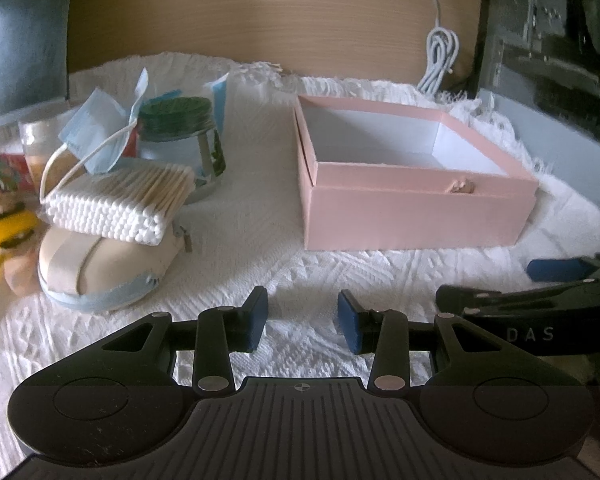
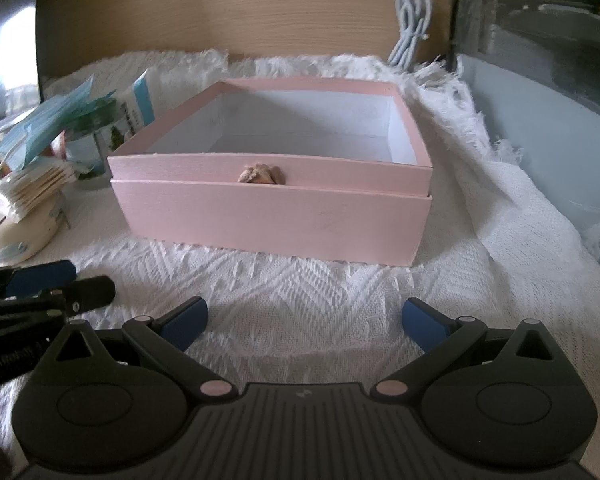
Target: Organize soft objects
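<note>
The empty pink cardboard box (image 2: 272,200) sat mid-frame, ready for the pack of white cotton swabs (image 1: 120,200) at left; the left gripper (image 1: 303,322) and right gripper (image 2: 303,322) were both released.

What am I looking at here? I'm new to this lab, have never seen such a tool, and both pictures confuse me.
These are two hand-held grippers, each carried by a person, each with a camera looking forward along its two blue-padded fingers. One picture comes from the left gripper, the other from the right gripper. Both are open and hold nothing. They hover over a white woven cloth. On it sits an open pink cardboard box with a white inside, empty as far as can be seen. To its left is a pile: a pack of cotton swabs lying on a cream zip pouch, a blue face mask on top, and a glass jar with a green lid behind.
</note>
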`<control>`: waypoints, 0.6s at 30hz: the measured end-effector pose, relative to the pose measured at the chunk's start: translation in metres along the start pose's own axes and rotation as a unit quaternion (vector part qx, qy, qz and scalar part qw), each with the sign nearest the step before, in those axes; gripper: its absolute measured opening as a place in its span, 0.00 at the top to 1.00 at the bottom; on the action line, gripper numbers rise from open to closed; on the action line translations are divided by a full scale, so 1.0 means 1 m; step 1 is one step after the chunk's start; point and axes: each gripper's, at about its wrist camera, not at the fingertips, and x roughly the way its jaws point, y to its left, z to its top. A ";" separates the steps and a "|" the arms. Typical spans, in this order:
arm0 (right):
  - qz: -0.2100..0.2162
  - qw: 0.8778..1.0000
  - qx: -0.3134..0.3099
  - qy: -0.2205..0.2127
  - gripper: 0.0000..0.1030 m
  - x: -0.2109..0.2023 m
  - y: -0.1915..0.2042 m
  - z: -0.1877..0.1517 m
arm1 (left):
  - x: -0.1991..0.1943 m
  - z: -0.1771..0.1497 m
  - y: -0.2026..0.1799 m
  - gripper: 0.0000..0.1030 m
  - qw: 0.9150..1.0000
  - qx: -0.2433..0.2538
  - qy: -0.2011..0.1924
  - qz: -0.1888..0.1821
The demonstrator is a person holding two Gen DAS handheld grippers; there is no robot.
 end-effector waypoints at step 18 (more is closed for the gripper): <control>-0.019 0.997 0.001 0.073 0.00 0.000 0.021 0.000 | -0.080 0.064 0.173 0.58 0.989 -0.140 0.035 0.036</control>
